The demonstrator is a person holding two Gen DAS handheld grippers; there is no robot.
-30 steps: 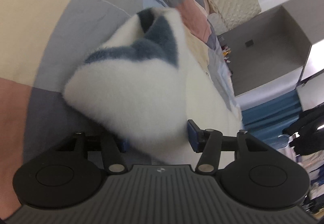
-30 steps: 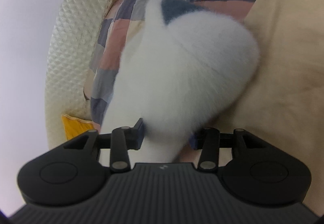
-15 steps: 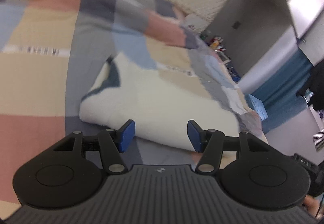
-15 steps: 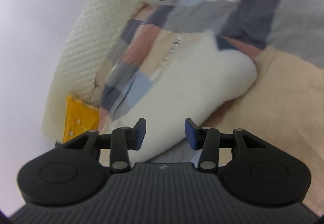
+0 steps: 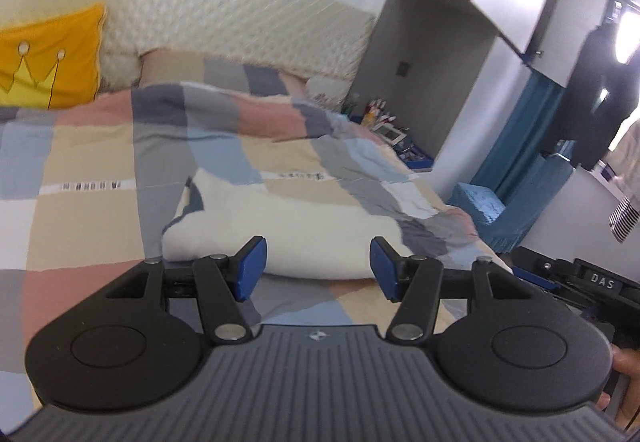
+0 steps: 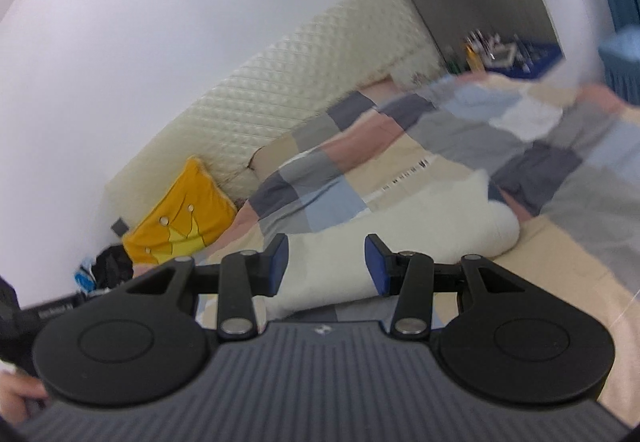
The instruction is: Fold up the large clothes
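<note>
Fleece in white, folded into a long thick bundle (image 5: 304, 226), lies on the bed, on top of a patchwork quilt (image 5: 92, 146) of grey, beige, pink and pale blue squares. A dark grey-blue patch shows at one end of the bundle, the end toward the headboard (image 5: 240, 30). The bundle sits toward the foot edge of the bed, well apart from the yellow cushion (image 5: 48, 66) that leans against the quilted headboard at the head corner.

Neither tool touches the garment. The left hand-held gripper (image 5: 318, 268) hangs in the air above the foot edge with its blue pads standing well apart and nothing between them (the bundle is only seen through the gap, lower down on the quilt). The right hand-held gripper (image 6: 326, 268) is likewise held clear of the bed, its pads parted somewhat less widely and also empty; from its tilted view the white bundle (image 6: 420, 230) stretches away across the quilt (image 6: 440, 130) toward the far side edge, and the cushion (image 6: 180, 214) sits off at the head corner.

A blue curtain (image 5: 532, 138) hangs beyond the far side of the bed, by a grey cabinet (image 5: 460, 54). Part of a person's fingers (image 5: 626, 362) shows at the picture's right border.
</note>
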